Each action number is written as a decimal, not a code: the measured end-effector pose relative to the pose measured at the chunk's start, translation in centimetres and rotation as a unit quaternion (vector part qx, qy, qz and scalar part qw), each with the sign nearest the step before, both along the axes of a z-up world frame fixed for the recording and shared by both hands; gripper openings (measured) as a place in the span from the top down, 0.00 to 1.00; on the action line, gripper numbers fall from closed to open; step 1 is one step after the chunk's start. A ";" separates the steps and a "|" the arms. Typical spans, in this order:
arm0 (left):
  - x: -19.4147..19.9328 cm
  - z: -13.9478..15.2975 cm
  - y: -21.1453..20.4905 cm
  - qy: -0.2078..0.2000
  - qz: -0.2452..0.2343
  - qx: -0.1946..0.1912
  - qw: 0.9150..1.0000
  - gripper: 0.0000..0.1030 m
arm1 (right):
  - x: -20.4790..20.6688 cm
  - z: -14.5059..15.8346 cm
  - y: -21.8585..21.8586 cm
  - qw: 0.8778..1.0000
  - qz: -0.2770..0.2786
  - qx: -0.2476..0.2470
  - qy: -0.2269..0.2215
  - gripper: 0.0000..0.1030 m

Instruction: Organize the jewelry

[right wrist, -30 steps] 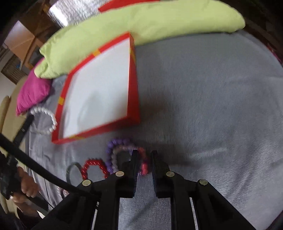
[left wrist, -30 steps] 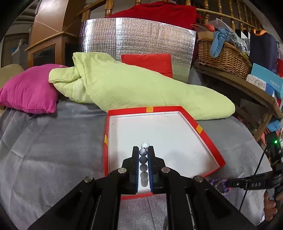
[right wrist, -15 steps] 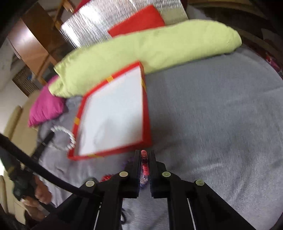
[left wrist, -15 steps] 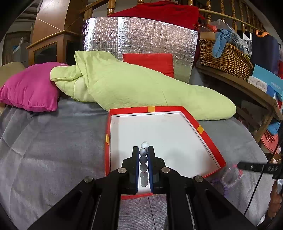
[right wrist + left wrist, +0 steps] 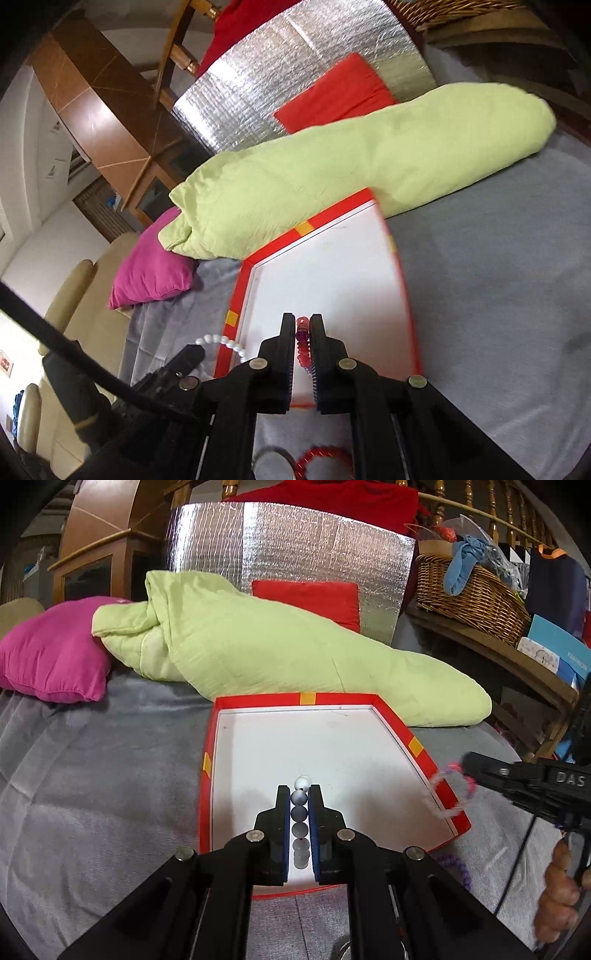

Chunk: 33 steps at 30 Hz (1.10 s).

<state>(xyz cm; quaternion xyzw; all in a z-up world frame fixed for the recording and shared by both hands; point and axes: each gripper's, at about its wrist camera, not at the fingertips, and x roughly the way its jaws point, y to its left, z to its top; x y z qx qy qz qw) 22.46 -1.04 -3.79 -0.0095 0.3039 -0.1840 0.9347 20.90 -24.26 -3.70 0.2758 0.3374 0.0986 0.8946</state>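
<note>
Bracelets clamped in both grippers [image 5: 300, 796] [image 5: 303, 325], angled down over red tray [image 5: 421, 744]

Matt grey cloth [image 5: 92, 794] carries a smooth red cardboard box [image 5: 419, 744]; behind, crinkled shiny foil [image 5: 288, 550] and woven wicker basket [image 5: 476, 598].

Box [image 5: 417, 744] on blanket [image 5: 92, 775] — quilt [image 5: 277, 653] behind, pillow [image 5: 51, 650] left.

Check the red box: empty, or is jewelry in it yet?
Empty: the red box shows only a bare white floor; both bracelets hang clamped in the tools above it.
</note>
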 end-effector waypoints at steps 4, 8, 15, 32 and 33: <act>0.4 -0.4 -0.6 0.007 -0.004 0.002 1.000 0.90 | 2.2 -1.3 1.5 1.000 0.010 -0.009 0.006 0.91; 0.8 -0.8 -0.9 0.011 0.004 0.008 1.000 0.90 | 3.7 -2.2 2.9 0.997 0.004 -0.068 0.020 0.91; 2.4 -1.8 -0.7 0.027 0.028 0.025 0.999 0.90 | 5.3 -3.3 4.0 0.994 0.016 -0.095 0.046 0.91; 1.8 -1.8 -1.5 0.017 0.041 0.074 0.996 0.42 | 4.7 -4.3 4.2 0.989 0.015 -0.124 0.079 0.90; 1.8 -1.7 -1.5 0.016 0.042 0.076 0.996 0.41 | 4.7 -4.3 4.1 0.989 0.015 -0.125 0.081 0.90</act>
